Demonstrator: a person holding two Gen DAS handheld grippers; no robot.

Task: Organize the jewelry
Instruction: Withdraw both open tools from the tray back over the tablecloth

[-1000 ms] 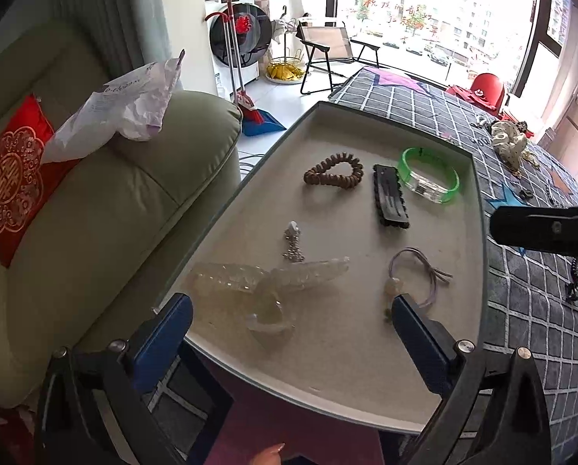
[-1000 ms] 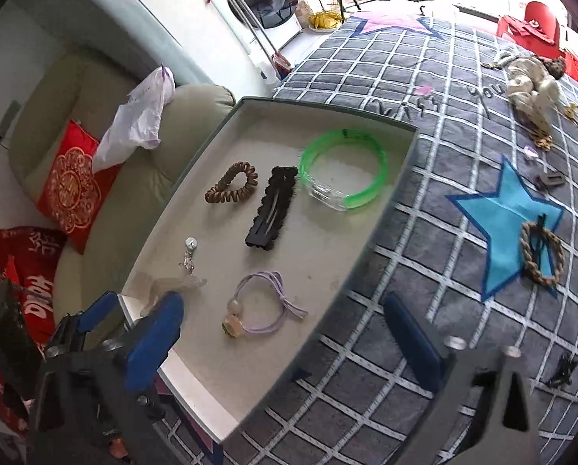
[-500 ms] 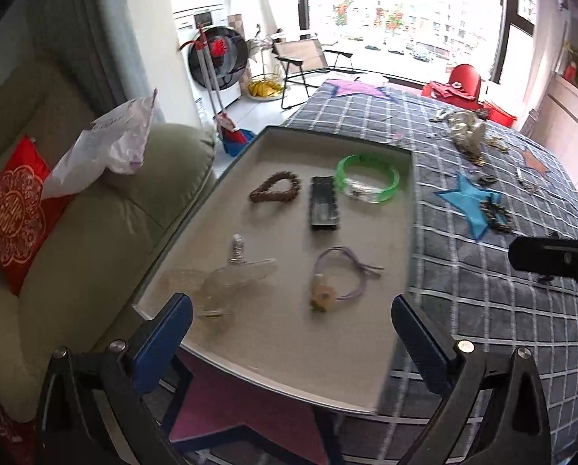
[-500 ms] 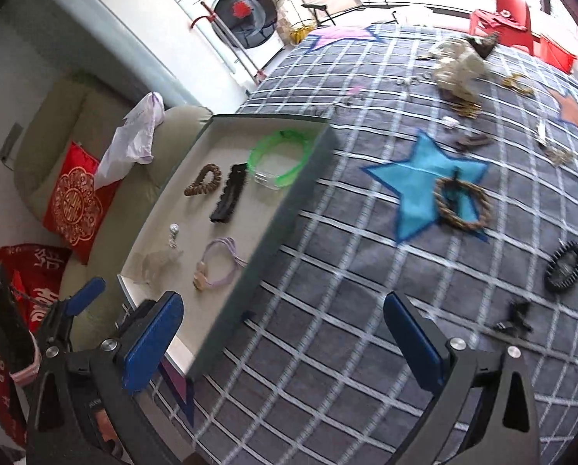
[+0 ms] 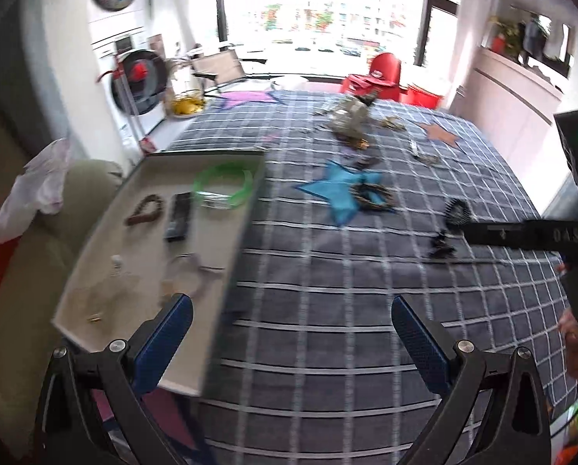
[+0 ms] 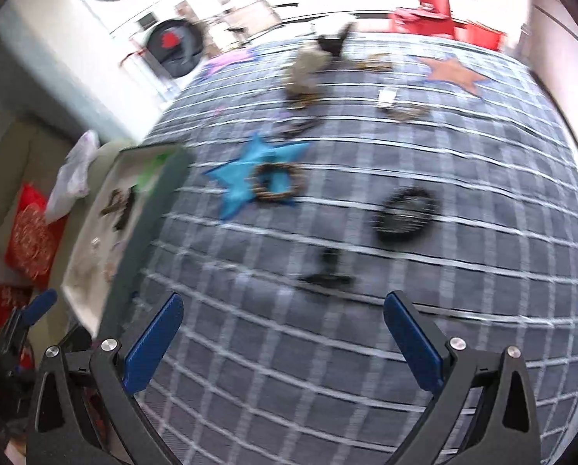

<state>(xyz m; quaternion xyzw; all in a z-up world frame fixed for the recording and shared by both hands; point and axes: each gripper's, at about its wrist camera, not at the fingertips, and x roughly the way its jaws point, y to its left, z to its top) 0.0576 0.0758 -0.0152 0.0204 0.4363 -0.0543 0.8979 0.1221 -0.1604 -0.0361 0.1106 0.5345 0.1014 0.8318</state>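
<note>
While both spread wide, left claw (image 5: 292, 319) and right claw (image 6: 283, 319) hold nothing.

Daylight floods in from the windows (image 5: 324, 11) ahead of me; they are blown out to near white in both my views. The checked bedspread (image 5: 366, 271) is evenly lit, with only soft, faint shadows. My right view is heavily motion-blurred: the black ring (image 6: 405, 215) and the woven ring (image 6: 277, 184) smear sideways. My left view is sharper at centre, blurred over the tray (image 5: 95, 271). Fisheye bending curves the grid lines, and dark vignetting rims every corner.
</note>
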